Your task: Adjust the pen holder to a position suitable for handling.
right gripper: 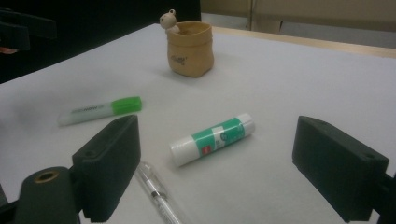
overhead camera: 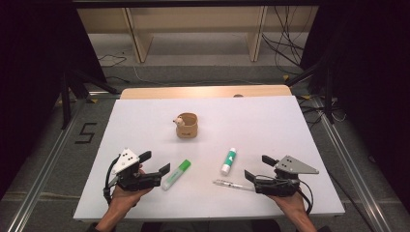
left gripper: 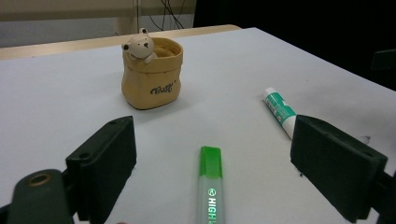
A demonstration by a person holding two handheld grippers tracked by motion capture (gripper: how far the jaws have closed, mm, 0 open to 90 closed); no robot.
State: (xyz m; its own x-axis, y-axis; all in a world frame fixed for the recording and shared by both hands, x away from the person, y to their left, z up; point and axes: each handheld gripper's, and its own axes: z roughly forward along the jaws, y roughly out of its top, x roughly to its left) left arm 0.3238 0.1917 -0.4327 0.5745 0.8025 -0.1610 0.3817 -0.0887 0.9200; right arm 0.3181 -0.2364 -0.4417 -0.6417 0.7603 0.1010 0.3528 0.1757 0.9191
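Observation:
A tan sack-shaped pot [overhead camera: 187,125] with a small bear on its rim stands mid-table. Nearer me lie a green-capped highlighter [overhead camera: 176,174], a green-and-white glue stick [overhead camera: 228,161] and a clear pen [overhead camera: 231,184]. My left gripper [overhead camera: 155,163] rests open at the front left, its jaws just left of the highlighter. In the left gripper view the highlighter [left gripper: 210,186] lies between the open jaws, untouched, with the pot [left gripper: 152,74] beyond. My right gripper [overhead camera: 257,167] is open at the front right, by the pen's end. In the right gripper view the glue stick [right gripper: 212,139] and pen [right gripper: 156,193] lie ahead of the jaws.
The white table top [overhead camera: 145,111] ends in a wooden strip [overhead camera: 203,92] at the far side. Beyond it are shelf legs and cables on the floor. Dark stand legs [overhead camera: 65,96] flank the table, and metal rails run along both sides.

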